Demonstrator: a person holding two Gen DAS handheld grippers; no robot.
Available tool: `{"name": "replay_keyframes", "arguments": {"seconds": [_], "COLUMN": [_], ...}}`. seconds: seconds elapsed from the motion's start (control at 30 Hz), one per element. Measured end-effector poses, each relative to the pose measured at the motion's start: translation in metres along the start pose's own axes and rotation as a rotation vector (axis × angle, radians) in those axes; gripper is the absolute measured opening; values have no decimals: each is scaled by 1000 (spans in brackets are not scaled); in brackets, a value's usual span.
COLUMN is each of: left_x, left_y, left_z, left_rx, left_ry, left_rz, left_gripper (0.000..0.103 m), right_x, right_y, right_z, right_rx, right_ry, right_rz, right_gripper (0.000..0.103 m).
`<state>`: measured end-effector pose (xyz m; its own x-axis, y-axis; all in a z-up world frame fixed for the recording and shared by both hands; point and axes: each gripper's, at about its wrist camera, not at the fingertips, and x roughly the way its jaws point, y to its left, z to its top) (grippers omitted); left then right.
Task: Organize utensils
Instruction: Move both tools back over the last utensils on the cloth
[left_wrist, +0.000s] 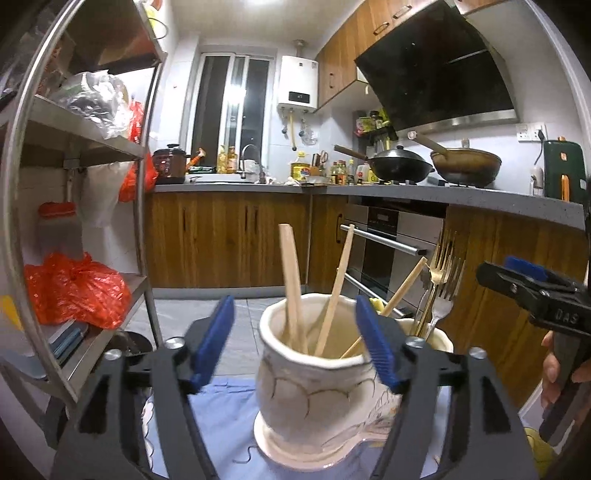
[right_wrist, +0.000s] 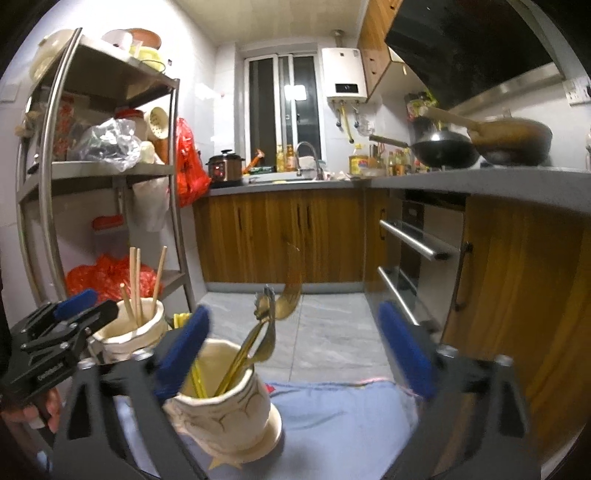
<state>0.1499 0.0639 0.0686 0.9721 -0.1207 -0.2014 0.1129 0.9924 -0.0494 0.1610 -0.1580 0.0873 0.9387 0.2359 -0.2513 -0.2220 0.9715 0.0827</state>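
Left gripper: jaws standing wide apart, blue pads flanking the rim of a cream ceramic holder without pressing on it, nothing gripped; the holder is sitting upright on a pale blue cloth and carrying wooden chopsticks that are leaning against its inner wall. Right gripper: jaws also spread wide and gripping nothing, hovering over a second cream holder just beside the first, its left pad lying near that rim. Second holder: standing on the same cloth, holding gold and silver forks, one gold piece showing blurred above it.
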Motion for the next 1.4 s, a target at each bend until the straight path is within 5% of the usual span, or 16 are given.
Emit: {"name": "replay_keyframes", "arguments": {"seconds": [0.1, 0.43, 0.87, 1.23, 1.4], "left_x": [-13, -54, -79, -88, -86], "left_y": [1, -20, -58, -52, -51], "left_z": [0, -15, -52, -74, -76], "left_rx": [-1, 70, 147, 70, 64], "left_ry": [3, 70, 228, 338, 349], "left_rz": [11, 30, -9, -35, -34], "left_gripper": [97, 97, 97, 97, 97], "right_x": [-7, -31, -47, -46, -43], "right_y": [-2, -14, -3, 4, 9], "right_z": [-4, -29, -87, -123, -126], "right_rx": [0, 38, -25, -29, -39], "right_ry": [14, 113, 350, 525, 562], "right_rz": [-29, -41, -27, -3, 1], "right_gripper": [98, 98, 98, 98, 86]}}
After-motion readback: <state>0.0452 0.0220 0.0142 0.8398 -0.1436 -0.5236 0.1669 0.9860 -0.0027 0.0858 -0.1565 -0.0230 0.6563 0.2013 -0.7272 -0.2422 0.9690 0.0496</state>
